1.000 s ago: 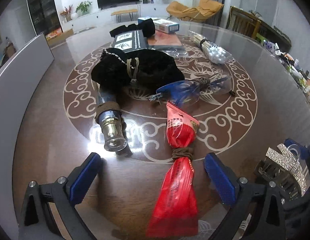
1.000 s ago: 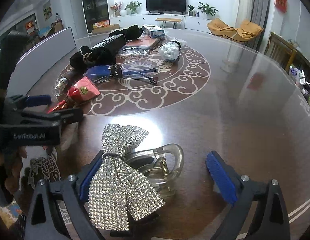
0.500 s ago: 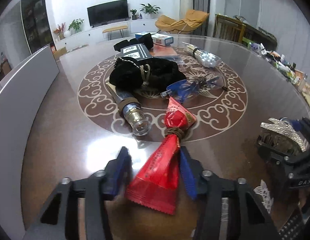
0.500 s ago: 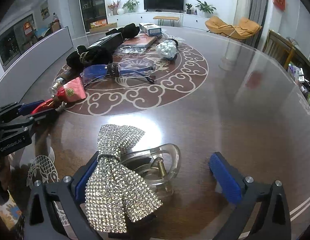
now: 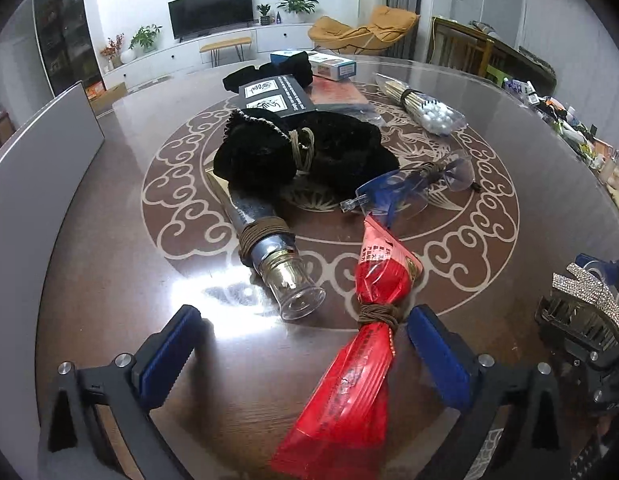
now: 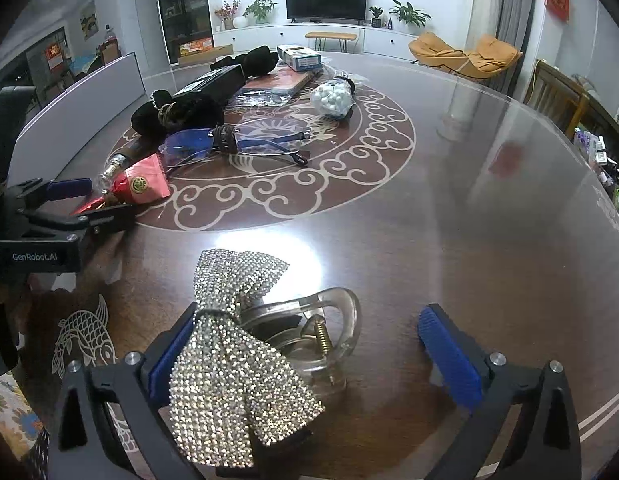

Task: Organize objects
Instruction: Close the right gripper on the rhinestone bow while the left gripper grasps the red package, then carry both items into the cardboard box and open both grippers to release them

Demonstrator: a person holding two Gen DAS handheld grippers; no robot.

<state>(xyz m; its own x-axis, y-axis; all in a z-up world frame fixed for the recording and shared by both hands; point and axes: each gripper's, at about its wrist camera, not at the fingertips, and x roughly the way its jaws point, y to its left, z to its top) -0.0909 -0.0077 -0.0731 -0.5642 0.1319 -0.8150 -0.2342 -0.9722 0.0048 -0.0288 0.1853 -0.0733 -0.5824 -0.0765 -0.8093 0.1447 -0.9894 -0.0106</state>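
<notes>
Red packet (image 5: 349,380), tied at its waist with brown cord, lies on the round table (image 5: 109,280) between the spread fingers of the left gripper (image 5: 305,356), nearer the right-hand pad, with neither pad touching it. Just beyond it lie a glass-tipped bottle (image 5: 277,264), blue glasses (image 5: 409,192) and a black pouch (image 5: 301,156). The right gripper (image 6: 313,344) also stands wide apart, with a rhinestone bow hair clip (image 6: 245,352) resting against its left finger.
</notes>
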